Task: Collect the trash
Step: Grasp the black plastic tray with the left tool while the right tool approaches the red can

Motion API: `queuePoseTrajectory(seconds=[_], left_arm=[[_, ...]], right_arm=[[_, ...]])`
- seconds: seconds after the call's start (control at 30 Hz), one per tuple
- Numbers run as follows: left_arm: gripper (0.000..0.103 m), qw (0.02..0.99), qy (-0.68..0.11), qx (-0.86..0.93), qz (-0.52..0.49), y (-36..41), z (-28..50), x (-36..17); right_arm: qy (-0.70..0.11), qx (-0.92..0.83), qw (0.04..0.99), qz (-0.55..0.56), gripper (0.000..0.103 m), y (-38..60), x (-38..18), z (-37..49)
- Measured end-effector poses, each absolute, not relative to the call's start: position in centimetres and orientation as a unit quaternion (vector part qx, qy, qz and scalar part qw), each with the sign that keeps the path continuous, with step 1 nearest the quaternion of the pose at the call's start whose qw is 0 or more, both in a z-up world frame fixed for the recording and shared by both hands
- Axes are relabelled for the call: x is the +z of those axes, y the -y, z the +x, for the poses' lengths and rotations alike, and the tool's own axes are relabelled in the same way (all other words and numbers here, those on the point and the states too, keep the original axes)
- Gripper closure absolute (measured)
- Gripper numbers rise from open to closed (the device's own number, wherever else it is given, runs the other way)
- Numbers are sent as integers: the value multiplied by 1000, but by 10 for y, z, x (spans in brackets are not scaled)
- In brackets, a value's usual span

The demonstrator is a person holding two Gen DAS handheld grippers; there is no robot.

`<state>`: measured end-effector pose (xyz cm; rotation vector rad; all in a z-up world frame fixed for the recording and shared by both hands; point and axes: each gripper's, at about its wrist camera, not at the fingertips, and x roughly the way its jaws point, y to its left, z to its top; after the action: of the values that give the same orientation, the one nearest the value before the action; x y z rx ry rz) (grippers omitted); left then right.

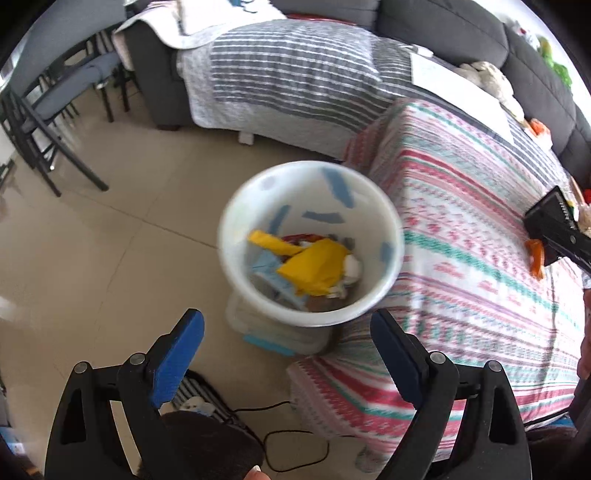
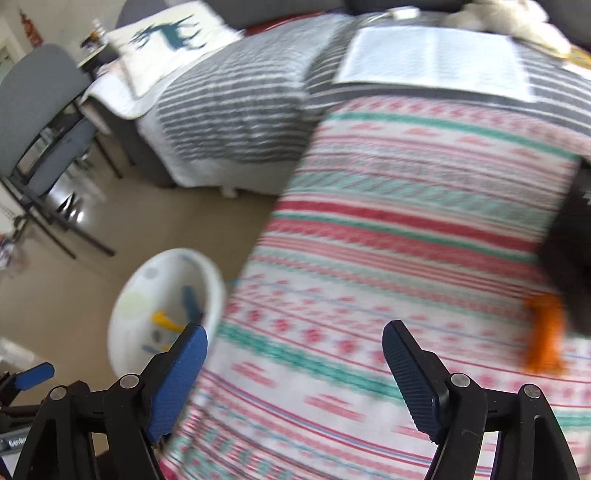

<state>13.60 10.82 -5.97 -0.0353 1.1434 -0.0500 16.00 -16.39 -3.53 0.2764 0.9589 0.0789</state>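
The left gripper (image 1: 288, 350) is spread wide, its two blue pads holding nothing and touching nothing. It hangs above one white bin (image 1: 310, 243) that stands on the tiled floor (image 1: 92, 240), pressed against the near-left edge of a surface draped in a red, green and white patterned cloth (image 1: 461, 240). Inside the bin lie several scraps: one large yellow wrapper (image 1: 317, 264), a pale blue piece and some white and red bits, too blurred to count.

The right gripper (image 2: 295, 350) is likewise spread wide and empty, hovering over the patterned cloth near its left edge, with the bin just left of its left pad. One orange scrap (image 2: 545, 332) lies on the cloth toward the right edge, beside a dark object.

Beyond the cloth stands a grey sofa (image 1: 443, 29) under one grey striped blanket (image 1: 295, 74), carrying one pillow with a deer print (image 2: 166, 40). Dark chairs (image 1: 55, 103) stand at the far left.
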Motion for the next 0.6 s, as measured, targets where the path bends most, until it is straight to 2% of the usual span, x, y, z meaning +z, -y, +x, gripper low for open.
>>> queuePoseTrajectory(seconds=[0.33, 0.6], left_arm=[[10, 846, -529, -75, -8, -9, 139, -39], [10, 844, -520, -125, 50, 98, 143, -20]], right_arm=[[-449, -67, 878, 149, 18, 286, -12, 88], [-443, -154, 862, 191, 18, 380, -9, 29]])
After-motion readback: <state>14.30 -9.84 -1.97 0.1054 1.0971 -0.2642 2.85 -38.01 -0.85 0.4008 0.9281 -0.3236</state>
